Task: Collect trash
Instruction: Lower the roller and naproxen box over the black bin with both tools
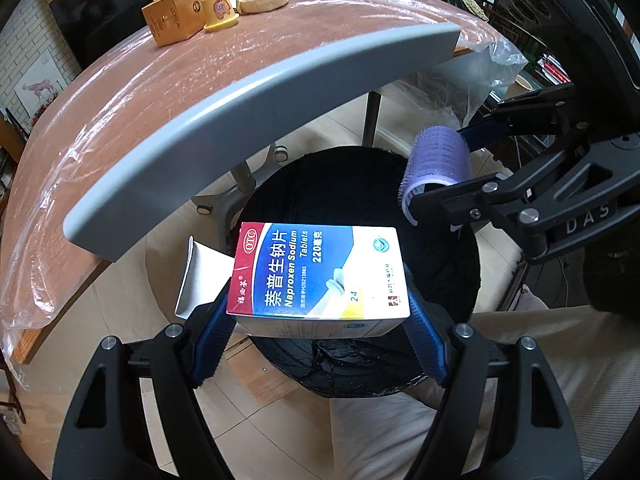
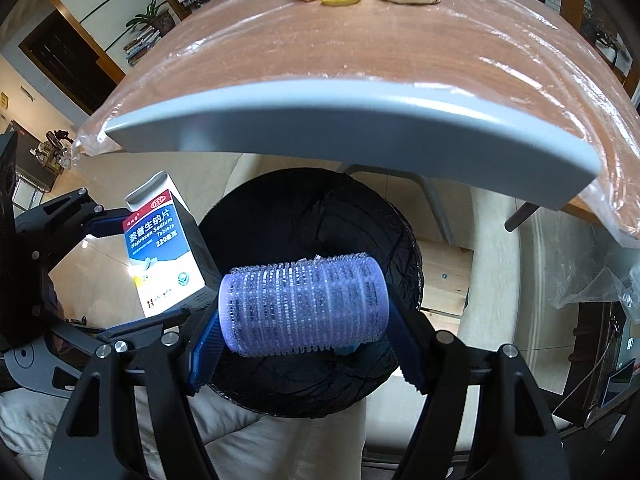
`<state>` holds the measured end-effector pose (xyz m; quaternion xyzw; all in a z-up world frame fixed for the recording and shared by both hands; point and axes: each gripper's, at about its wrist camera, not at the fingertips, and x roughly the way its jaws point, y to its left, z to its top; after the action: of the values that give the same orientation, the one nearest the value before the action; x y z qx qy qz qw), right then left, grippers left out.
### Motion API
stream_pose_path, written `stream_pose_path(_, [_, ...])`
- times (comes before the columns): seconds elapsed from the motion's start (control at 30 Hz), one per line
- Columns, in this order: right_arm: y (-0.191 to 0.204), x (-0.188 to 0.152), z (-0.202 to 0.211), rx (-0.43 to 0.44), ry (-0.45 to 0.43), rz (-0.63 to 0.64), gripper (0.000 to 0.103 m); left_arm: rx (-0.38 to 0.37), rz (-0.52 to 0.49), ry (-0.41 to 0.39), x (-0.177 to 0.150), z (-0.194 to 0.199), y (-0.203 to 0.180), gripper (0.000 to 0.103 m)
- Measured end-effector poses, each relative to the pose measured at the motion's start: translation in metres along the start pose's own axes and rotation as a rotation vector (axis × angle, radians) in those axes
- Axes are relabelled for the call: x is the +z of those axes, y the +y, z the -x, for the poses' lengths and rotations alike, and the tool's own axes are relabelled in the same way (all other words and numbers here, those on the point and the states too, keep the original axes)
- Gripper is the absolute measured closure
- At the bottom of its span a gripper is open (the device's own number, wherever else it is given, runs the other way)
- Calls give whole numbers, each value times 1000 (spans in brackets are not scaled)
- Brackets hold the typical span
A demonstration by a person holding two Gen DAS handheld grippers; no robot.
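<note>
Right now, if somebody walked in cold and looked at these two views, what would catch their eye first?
Probably the blue and white medicine box, clamped in the left tongs right above a black-lined trash bin. Next, the purple hair roller held across the right tongs over that same bin. Behind both, the plastic-covered table carries a tan box and a yellow cup at its far end.

The medicine box (image 1: 320,276) reads "OTC", "Naproxen Sodium Tablets", "220" and "24". At three o'clock, the right gripper (image 1: 436,184) body shows "DAS". The brown carton's (image 1: 176,18) print at eleven o'clock is unreadable.
</note>
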<state>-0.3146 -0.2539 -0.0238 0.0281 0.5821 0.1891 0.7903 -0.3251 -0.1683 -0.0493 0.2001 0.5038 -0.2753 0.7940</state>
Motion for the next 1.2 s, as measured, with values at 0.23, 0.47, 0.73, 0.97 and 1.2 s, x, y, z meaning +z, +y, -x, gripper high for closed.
stream_pose_path(0.23, [1,1,-13,-12,19,6,32,7,-10,17,2,-13,-1,25])
stream_pose_path(0.47, [2,3,-23,-23,33,8,32,10,-28,27,2,-23,-2,25])
stream_pose_path(0.73, [4,3,-30,-38,50,7,32,12,-44,43,2,-31,-2,25])
stream_pose_path(0.97, [3,7,-34,-52,63,-3,32,10,-64,51,1,-37,-2,25])
stream_pose_path(1.2, [3,12,-39,-56,68,-12,32,14,-106,56,1,-41,-4,25])
